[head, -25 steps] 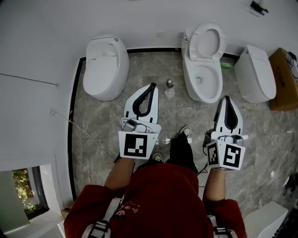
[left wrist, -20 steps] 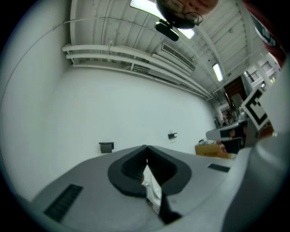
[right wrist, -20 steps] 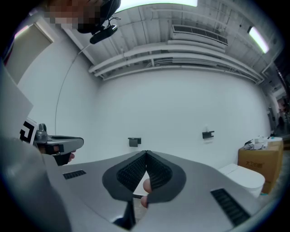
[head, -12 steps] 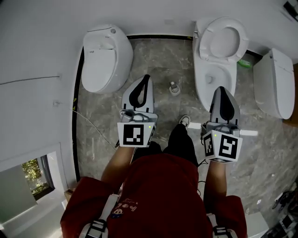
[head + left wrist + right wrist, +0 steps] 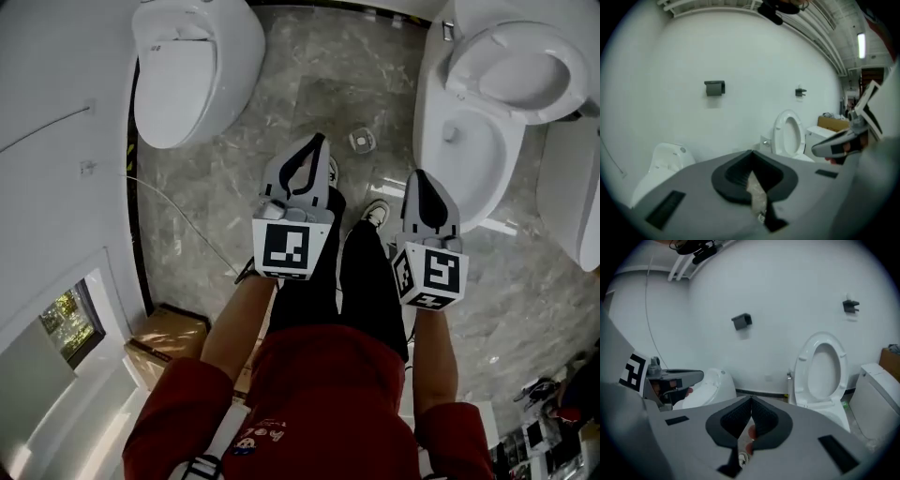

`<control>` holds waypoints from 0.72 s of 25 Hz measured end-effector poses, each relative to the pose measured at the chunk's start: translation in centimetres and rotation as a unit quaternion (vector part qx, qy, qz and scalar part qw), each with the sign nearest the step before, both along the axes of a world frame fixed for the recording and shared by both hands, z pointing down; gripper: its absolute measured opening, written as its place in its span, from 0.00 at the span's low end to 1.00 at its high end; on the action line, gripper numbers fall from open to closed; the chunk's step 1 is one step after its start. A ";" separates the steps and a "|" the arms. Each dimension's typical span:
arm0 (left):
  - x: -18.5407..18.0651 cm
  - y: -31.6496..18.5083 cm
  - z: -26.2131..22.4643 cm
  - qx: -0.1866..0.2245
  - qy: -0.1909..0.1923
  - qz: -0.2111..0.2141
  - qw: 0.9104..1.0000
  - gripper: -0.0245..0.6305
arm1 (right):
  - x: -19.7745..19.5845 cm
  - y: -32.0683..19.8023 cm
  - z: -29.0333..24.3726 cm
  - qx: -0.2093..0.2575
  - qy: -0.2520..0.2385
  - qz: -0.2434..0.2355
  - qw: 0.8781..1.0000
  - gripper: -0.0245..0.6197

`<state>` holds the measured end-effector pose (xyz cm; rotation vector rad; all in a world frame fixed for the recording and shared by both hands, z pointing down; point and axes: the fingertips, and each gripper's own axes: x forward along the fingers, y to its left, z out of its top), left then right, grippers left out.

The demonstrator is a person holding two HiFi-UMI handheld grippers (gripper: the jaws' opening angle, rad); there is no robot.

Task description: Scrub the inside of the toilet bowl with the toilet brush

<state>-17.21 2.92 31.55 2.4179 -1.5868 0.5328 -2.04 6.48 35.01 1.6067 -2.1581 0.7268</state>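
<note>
- both grippers sit lower and nearer the person's legs than a second ago, and the toilets have slid up toward the top edge of the head view.
- grey marble floor (image 5: 309, 75) fills the middle, with a white wall on the left.
- closed white toilet (image 5: 187, 66) stands at the upper left.
- open toilet (image 5: 473, 178) stands at the upper right with seat and lid raised; a third white toilet (image 5: 574, 187) is just beside it at the right edge.
- red top (image 5: 319, 403) and black trousers (image 5: 366, 281) of the person take up the lower centre.
- cardboard box (image 5: 169, 336) lies by the wall at the lower left.
- left gripper (image 5: 320, 139) is clenched with nothing in it; its own view shows the jaw tips meeting.
- right gripper (image 5: 419, 174) is likewise clenched and empty, its tip lying over the open toilet's near rim in the head view.
- toilet brush (image 5: 363, 141) stands in its small pale holder on the floor between the two toilets, apart from both grippers.
- dark wall holder (image 5: 742, 321) hangs on the wall between the toilets.
</note>
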 end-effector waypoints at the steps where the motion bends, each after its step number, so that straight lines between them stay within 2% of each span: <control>1: -0.3 -0.8 2.7 -0.019 0.001 0.003 1.000 0.04 | -0.8 -0.8 3.0 -0.019 0.008 -0.005 1.000 0.04; 3: -1.1 -2.0 8.1 -0.063 0.007 0.005 0.998 0.04 | -2.4 -2.4 9.1 -0.058 0.021 -0.013 0.998 0.04; 7: -3.0 -3.5 17.8 -0.100 0.007 -0.002 0.995 0.04 | -5.7 -3.7 21.1 -0.146 0.038 -0.029 0.988 0.06; 9: -3.9 -3.6 22.2 -0.125 0.010 -0.006 0.992 0.04 | -7.1 -3.6 26.8 -0.194 0.050 -0.043 0.979 0.12; 11: -4.5 -3.5 25.8 -0.149 0.013 -0.010 0.989 0.04 | -7.6 -3.0 31.6 -0.240 0.060 -0.049 0.968 0.25; 14: -5.2 -3.0 29.5 -0.183 0.023 -0.021 0.983 0.04 | -7.2 -1.9 36.6 -0.304 0.084 -0.056 0.947 0.35; 18: -6.9 -3.3 32.7 -0.201 0.023 -0.029 0.979 0.04 | -7.7 -1.8 40.9 -0.349 0.105 -0.068 0.929 0.35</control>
